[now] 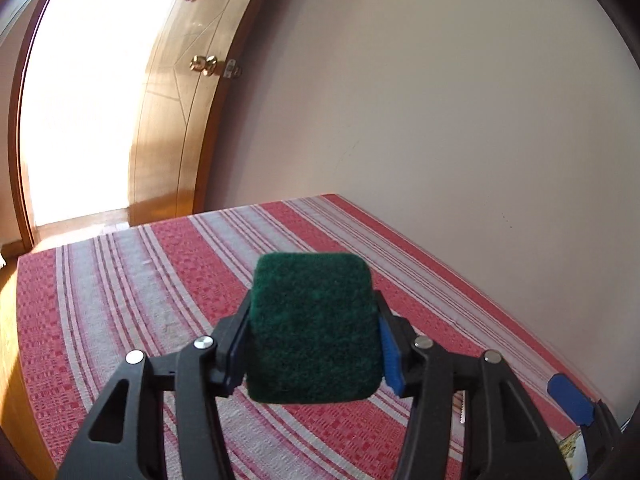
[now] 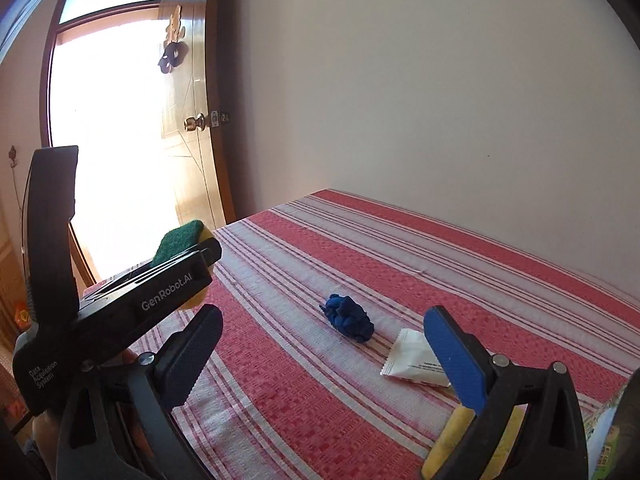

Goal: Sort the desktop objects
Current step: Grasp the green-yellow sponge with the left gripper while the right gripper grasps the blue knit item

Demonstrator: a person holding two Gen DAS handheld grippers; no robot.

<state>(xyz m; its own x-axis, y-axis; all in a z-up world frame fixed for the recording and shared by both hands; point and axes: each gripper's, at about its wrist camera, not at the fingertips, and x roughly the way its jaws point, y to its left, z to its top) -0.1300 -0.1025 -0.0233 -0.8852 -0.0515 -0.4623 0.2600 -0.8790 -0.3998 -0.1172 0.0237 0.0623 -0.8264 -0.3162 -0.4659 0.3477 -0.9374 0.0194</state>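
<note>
My left gripper is shut on a green-topped scrubbing sponge and holds it above the striped red and white tablecloth. From the right wrist view the same left gripper is at the left with the sponge, whose underside is yellow. My right gripper is open and empty above the cloth. Ahead of it lie a crumpled blue cloth and a white sachet. A yellow sponge lies under its right finger.
The table stands against a plain wall on the right. A wooden door stands open at the back left, with bright light beyond. A printed packet shows at the right edge of the right wrist view.
</note>
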